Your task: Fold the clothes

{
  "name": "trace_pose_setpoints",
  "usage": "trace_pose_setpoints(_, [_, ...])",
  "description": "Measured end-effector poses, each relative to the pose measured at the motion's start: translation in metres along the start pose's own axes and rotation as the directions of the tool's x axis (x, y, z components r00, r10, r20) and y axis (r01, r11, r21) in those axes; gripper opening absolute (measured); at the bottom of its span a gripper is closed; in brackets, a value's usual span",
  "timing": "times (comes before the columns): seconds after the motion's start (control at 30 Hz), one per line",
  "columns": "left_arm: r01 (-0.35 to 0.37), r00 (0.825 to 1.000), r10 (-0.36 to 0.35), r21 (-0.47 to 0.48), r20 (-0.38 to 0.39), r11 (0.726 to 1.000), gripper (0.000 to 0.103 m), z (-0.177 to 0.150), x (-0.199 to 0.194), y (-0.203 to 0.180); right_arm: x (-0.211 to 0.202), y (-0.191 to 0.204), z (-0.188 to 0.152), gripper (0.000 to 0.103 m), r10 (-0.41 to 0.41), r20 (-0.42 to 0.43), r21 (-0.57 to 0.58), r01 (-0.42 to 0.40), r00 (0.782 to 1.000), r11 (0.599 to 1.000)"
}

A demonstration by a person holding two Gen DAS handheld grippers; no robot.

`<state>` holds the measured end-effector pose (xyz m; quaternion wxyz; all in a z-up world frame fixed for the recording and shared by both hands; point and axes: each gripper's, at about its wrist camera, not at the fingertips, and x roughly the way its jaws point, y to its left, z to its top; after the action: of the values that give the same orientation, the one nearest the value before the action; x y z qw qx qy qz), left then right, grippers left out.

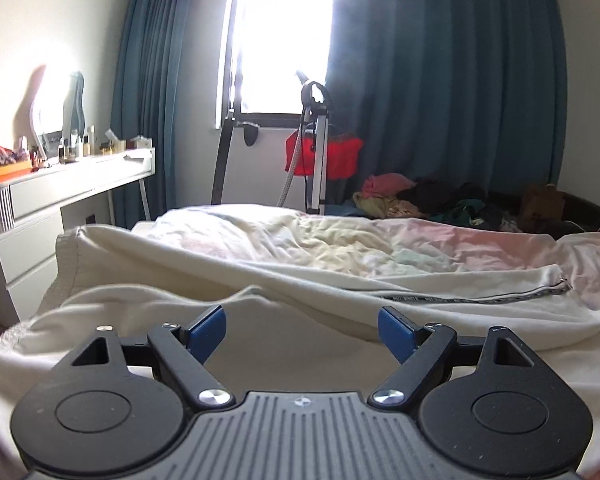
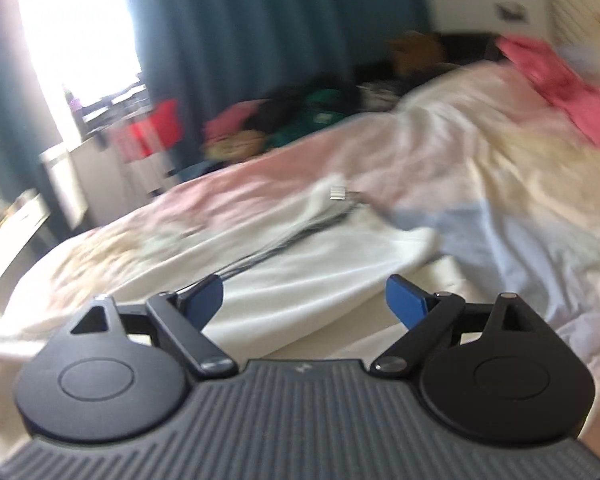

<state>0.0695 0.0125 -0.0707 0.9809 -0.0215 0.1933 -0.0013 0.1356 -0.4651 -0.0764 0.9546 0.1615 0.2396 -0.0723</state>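
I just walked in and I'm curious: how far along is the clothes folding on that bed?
Early on. The cream zip-up garment lies across the bed with one part laid over, but it is still loose and rumpled. Nothing is in hand: the left gripper and right gripper are both open and empty. Left: finishing this garment, then the heap of clothes beyond the bed.

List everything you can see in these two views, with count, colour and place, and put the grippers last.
Cream zip-up garment: one, cream, spread on the bed in front.
Pastel bedsheet: one, pink and yellow, under the garment.
Pile of mixed clothes: one, many colours, beyond the bed.
Red cloth item: one, by the window.
Teal curtains: both sides of the window.
White dressing table: one, left, bottles on top.
Left hand-held gripper: open, empty.
Right hand-held gripper: open, empty.
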Motion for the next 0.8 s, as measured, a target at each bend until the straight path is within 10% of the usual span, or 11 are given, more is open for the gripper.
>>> trace_pose_setpoints(0.17, [-0.016, 0.996, 0.007, -0.104, -0.085, 0.994, 0.085, -0.003, -0.021, 0.023, -0.047, 0.045, -0.018, 0.09, 0.086, 0.027, -0.208, -0.078, 0.996, 0.975])
trace_pose_setpoints(0.33, [-0.163, 0.964, 0.095, -0.268, -0.25, 0.949, 0.086, -0.003, -0.029, 0.086, -0.049, 0.043, -0.022, 0.09, 0.123, -0.016, -0.174, -0.124, 0.992, 0.977])
trace_pose_setpoints(0.53, [-0.335, 0.906, 0.085, -0.578, -0.415, 0.744, 0.086, -0.003, -0.034, 0.187, -0.042, 0.025, -0.019, 0.09, 0.077, -0.02, -0.1, -0.078, 0.997, 0.992])
trace_pose_setpoints(0.8, [-0.465, 0.87, 0.102, -0.734, -0.482, 0.495, 0.086, -0.03, -0.031, 0.264, -0.043, -0.023, -0.016, 0.09, 0.003, -0.021, 0.065, -0.001, 1.0, 0.998])
